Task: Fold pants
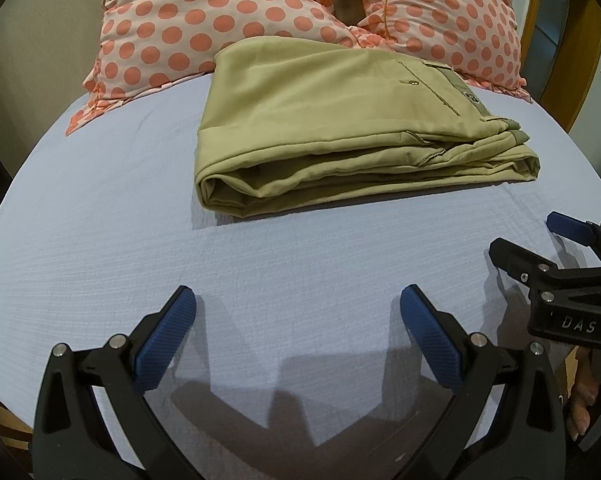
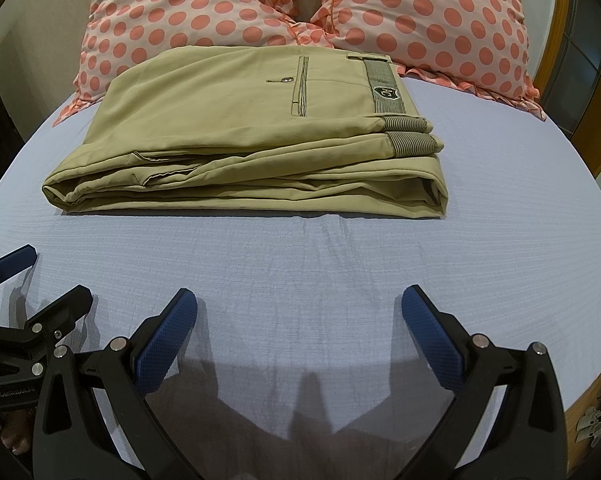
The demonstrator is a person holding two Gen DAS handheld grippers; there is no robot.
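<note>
Khaki pants [image 1: 340, 128] lie folded into a compact stack on the light blue bed sheet [image 1: 100, 240], waistband to the right, back pocket on top. They also show in the right wrist view [image 2: 240, 140]. My left gripper [image 1: 298, 300] is open and empty, hovering over the sheet in front of the pants. My right gripper [image 2: 300, 300] is open and empty too, beside the left one and apart from the pants. The right gripper also shows at the right edge of the left wrist view [image 1: 524, 236]. The left gripper shows at the left edge of the right wrist view [image 2: 56, 272].
Two pink pillows with coral polka dots [image 1: 260, 12] [image 2: 420, 20] lie behind the pants at the head of the bed. A wooden bed frame [image 1: 580, 60] rises at the right. The sheet [image 2: 340, 260] lies bare between the grippers and the pants.
</note>
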